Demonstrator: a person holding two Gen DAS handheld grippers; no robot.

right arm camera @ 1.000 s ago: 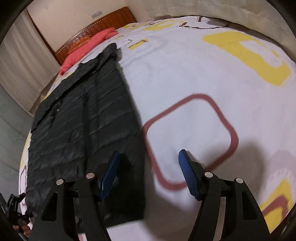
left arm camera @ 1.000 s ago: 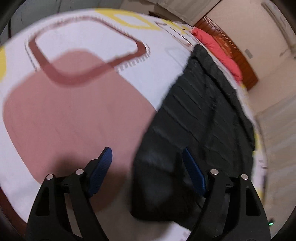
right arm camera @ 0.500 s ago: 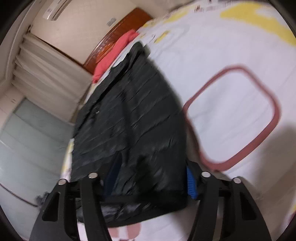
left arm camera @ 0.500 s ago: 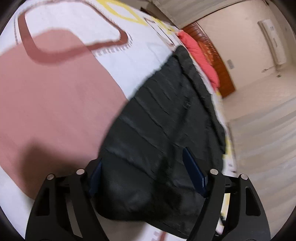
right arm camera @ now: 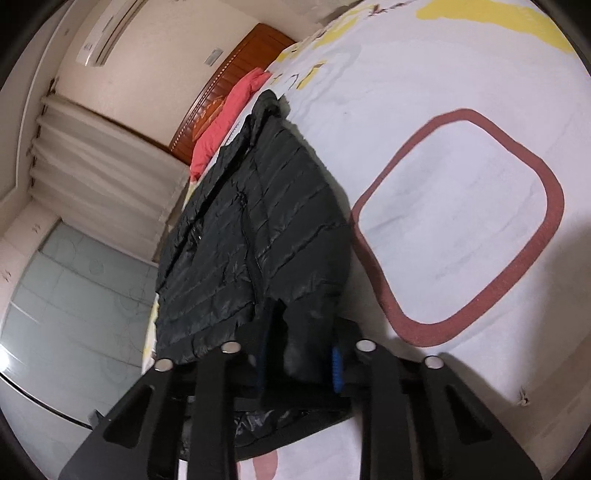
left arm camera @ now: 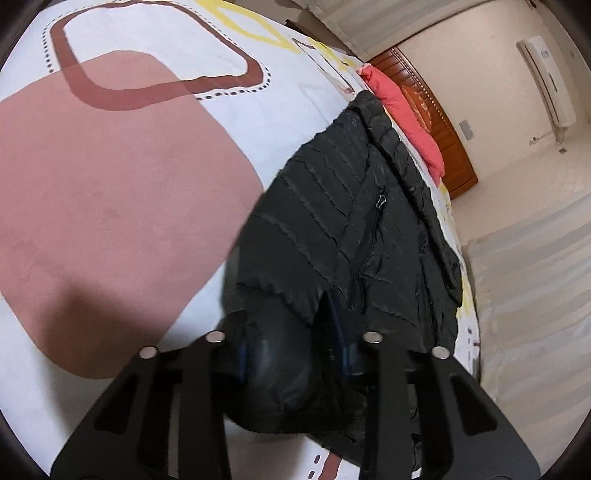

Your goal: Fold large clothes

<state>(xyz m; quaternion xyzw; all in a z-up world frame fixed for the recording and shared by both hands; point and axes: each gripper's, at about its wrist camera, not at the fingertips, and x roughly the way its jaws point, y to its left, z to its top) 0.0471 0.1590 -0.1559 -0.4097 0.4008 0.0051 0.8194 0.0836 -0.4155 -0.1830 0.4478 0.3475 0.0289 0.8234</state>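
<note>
A big black puffy jacket (left arm camera: 332, 236) with stitched stripes lies stretched out on a bed, along one side edge of it, with its far end reaching up to the pillow end. The near end of the jacket is bunched up and lifted a little off the bed. The left gripper (left arm camera: 291, 354) is squeezed onto a thick fold of this near end, with black cloth bulging between its blue pads (left arm camera: 341, 343). The right gripper (right arm camera: 299, 363) is also squeezed onto a fold of the jacket's near end, and its blue pads (right arm camera: 336, 369) press on the cloth from both sides. In the right wrist view, more shiny black cloth (right arm camera: 273, 421) lies under the gripper at the near edge of the bed. The jacket rests on a white bed sheet (right arm camera: 424, 88) with big round-cornered shapes in dark red, soft pink and yellow. A dark red ring shape (right arm camera: 458, 229) sits on the sheet just beside the jacket. At the far end of the bed a coral red pillow (left arm camera: 410, 118) lies against a brown wooden headboard (left arm camera: 439, 122). Pale curtains (right arm camera: 103, 177) hang by the side of the bed where the jacket lies. A white air conditioner (right arm camera: 107, 33) sits high on the cream wall.
</note>
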